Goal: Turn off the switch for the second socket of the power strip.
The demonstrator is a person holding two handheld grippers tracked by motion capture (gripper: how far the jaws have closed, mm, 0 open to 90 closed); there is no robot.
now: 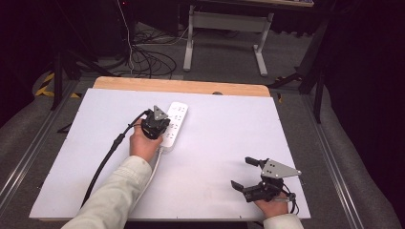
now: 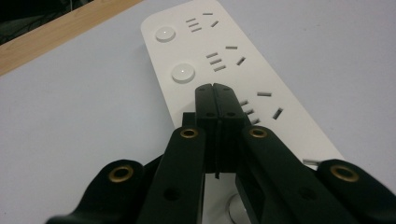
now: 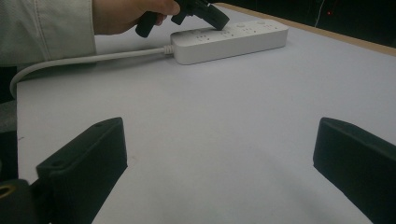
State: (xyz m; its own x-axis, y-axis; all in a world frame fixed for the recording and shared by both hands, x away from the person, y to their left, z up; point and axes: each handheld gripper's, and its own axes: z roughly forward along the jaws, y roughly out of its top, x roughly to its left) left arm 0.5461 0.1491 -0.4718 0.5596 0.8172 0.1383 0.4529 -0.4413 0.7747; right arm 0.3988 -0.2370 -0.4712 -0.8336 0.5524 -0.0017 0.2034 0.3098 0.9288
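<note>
White power strip (image 1: 174,124) lies left-centre on the table (image 1: 229,143). Left gripper (image 2: 218,95), jaws pressed together, tips on its top face. Right gripper (image 1: 248,174) idles near-right, jaws wide. Strip looks rigid, light, smooth plastic, likely slippery; pinch across the long edges.

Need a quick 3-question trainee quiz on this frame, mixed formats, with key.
1. True or false: the left gripper has its jaws pressed together above the power strip.
2. Multiple choice: the right gripper is A) shut on the cord, B) open over bare table, C) resting on the strip.
3. Fill in: the strip's white cord runs back toward the person's ____ sleeve.

Key: 1 true. 2 B. 3 left.
</note>
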